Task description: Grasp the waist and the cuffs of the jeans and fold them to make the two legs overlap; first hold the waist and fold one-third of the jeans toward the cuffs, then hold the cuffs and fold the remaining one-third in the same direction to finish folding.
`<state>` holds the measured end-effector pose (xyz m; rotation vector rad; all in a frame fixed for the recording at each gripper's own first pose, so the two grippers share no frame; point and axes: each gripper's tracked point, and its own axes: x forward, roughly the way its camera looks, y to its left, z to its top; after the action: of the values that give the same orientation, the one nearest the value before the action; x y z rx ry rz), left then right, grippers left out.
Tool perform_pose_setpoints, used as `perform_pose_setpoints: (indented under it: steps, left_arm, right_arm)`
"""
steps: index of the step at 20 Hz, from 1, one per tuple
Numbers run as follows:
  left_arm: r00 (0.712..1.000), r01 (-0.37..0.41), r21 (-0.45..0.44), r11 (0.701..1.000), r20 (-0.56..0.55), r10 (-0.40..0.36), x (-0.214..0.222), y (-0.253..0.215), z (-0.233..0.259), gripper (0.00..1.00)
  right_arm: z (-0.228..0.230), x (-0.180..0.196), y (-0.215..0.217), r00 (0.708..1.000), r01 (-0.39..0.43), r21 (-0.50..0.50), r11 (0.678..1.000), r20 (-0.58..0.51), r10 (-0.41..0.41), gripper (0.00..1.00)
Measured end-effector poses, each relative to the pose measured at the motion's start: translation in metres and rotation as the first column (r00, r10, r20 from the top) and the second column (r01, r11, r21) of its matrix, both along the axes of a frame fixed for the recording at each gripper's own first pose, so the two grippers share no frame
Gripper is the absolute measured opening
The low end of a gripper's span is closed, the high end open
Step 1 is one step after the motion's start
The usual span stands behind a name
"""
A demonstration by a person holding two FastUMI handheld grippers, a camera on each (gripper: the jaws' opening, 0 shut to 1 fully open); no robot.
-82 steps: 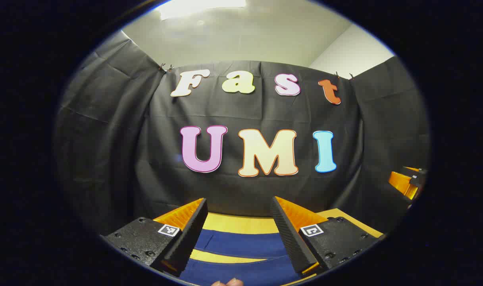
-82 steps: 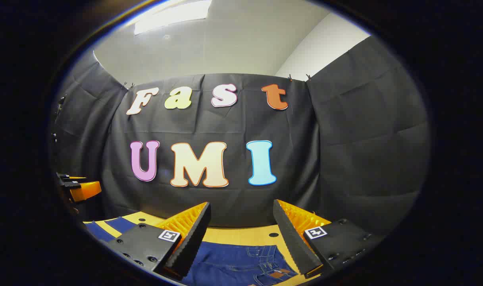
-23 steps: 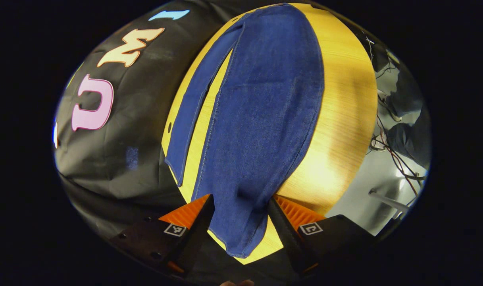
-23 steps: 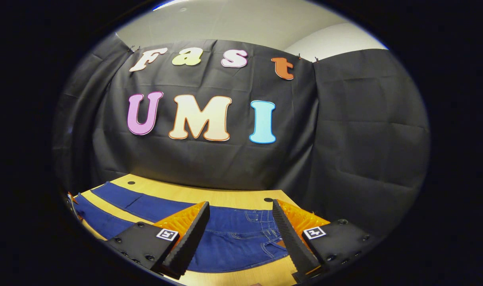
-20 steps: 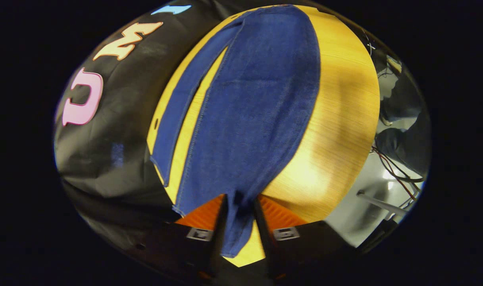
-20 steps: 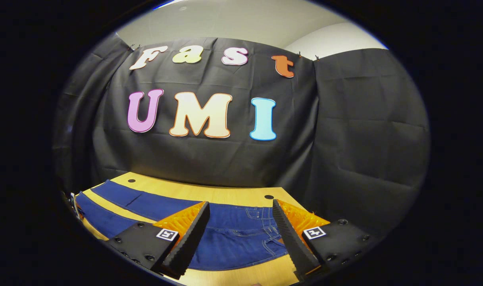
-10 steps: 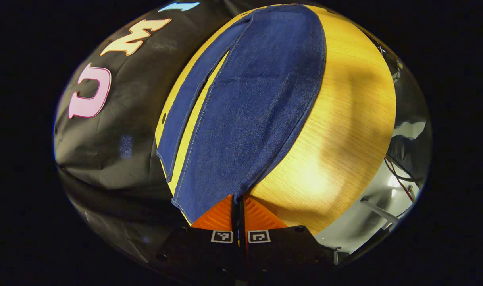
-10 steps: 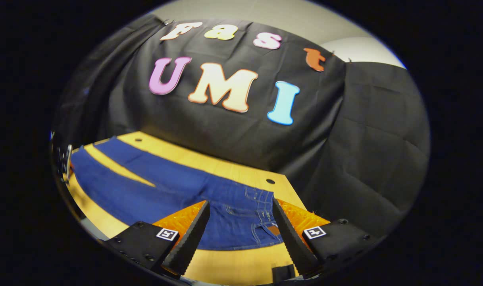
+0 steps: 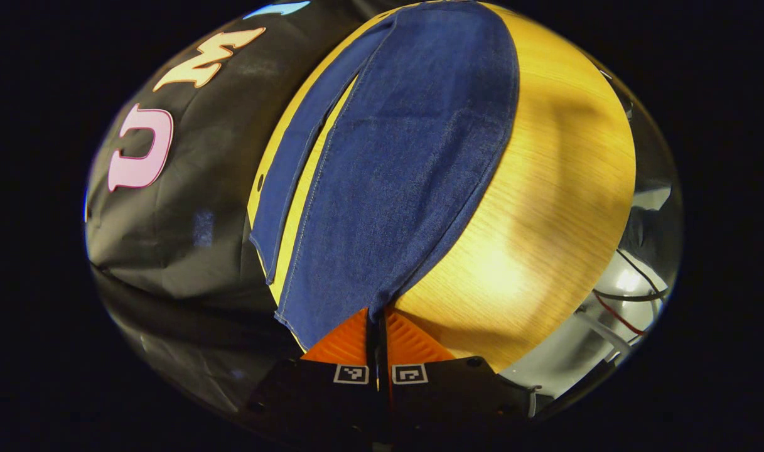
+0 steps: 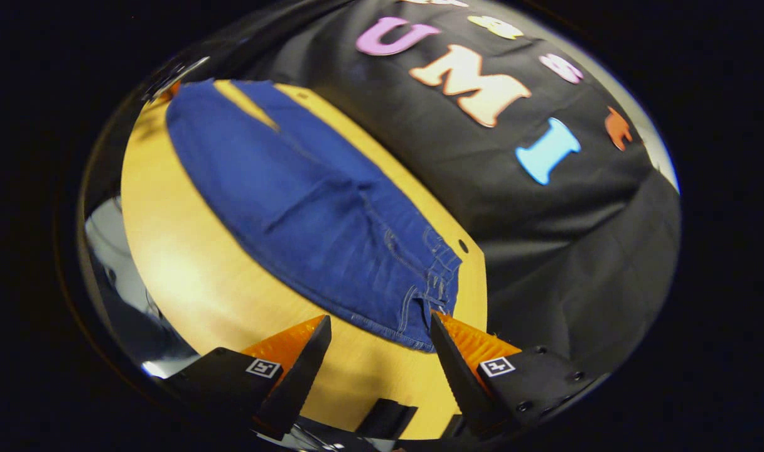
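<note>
Left claw [image 9: 378, 326] clamped tight on jeans [image 9: 407, 157] cuff edge, wooden table [image 9: 557, 188] beneath.

The worktop [image 9: 545, 188] is of light yellow wood with a fine grain, and a bright patch of light lies on it. Near its far edge there is a small round hole [image 9: 260, 186]; another such hole [image 10: 462, 245] shows beside the far corner in the right gripper view. Black cloth [image 9: 193, 207] hangs close behind the worktop as the wall. Past the near edge, some thin cables [image 9: 633, 295], one of them red, lie over a pale grey floor [image 9: 607, 314].
</note>
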<state>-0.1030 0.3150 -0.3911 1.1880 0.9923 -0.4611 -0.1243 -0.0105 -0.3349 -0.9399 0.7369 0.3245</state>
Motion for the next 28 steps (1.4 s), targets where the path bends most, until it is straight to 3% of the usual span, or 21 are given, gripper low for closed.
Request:
perform_pose_setpoints:
  steps: [6,10,11,13,15,17,18,20,21,22,24,28]
  left_arm:
    - [1.000,-0.009,0.009,1.000,-0.002,0.009,0.001,0.000,0.001,0.00]
    - [1.000,-0.023,0.004,1.000,-0.008,0.023,0.001,0.000,0.000,0.00]
    - [1.000,-0.024,0.003,1.000,-0.010,0.024,0.001,0.000,0.000,0.00]
    - [1.000,-0.025,0.005,1.000,-0.011,0.025,0.001,0.000,0.000,0.00]
    - [0.999,-0.031,0.004,1.000,-0.008,0.031,0.001,0.000,0.000,0.00]
    - [0.999,-0.035,0.003,0.999,-0.006,0.035,0.002,0.000,0.000,0.00]
    - [0.999,-0.034,0.003,0.999,-0.007,0.034,0.002,0.000,0.000,0.00]
    - [0.999,-0.038,0.002,0.999,-0.008,0.038,0.003,0.000,0.000,0.00]
    - [0.999,-0.044,0.000,0.999,-0.008,0.044,0.002,0.000,0.000,0.00]
    - [0.999,-0.054,-0.006,0.999,-0.006,0.054,0.003,0.000,0.000,0.00]
    - [0.996,-0.088,-0.026,0.996,0.002,0.089,0.004,-0.001,0.000,0.00]
    - [0.977,-0.207,-0.125,0.970,0.031,0.213,0.014,-0.005,0.008,0.00]
  right_arm:
    - [-0.036,0.001,0.004,0.988,-0.116,-0.085,0.990,-0.114,0.106,1.00]
    - [-0.049,0.031,0.000,0.988,-0.095,-0.084,0.992,-0.133,0.083,0.90]
    - [-0.052,0.039,-0.001,0.988,-0.091,-0.086,0.992,-0.136,0.079,0.93]
    - [-0.057,0.052,0.000,0.987,-0.091,-0.090,0.992,-0.140,0.078,0.90]
    - [-0.065,0.061,0.000,0.986,-0.079,-0.090,0.993,-0.154,0.064,0.78]
    - [-0.077,0.064,0.003,0.980,-0.074,-0.079,0.994,-0.193,0.057,0.75]
    - [-0.080,0.061,0.007,0.974,-0.085,-0.072,0.994,-0.214,0.068,0.51]
    - [-0.084,0.063,0.007,0.969,-0.107,-0.095,0.990,-0.231,0.083,0.34]
    - [-0.083,0.065,0.007,0.970,-0.118,-0.110,0.987,-0.226,0.091,0.02]
    - [-0.082,0.064,0.004,0.970,-0.112,-0.107,0.988,-0.226,0.086,0.11]
    - [-0.077,0.066,0.004,0.978,-0.064,-0.078,0.995,-0.204,0.047,0.03]
    - [-0.059,0.074,0.007,0.989,-0.011,-0.019,1.000,-0.148,0.008,0.03]
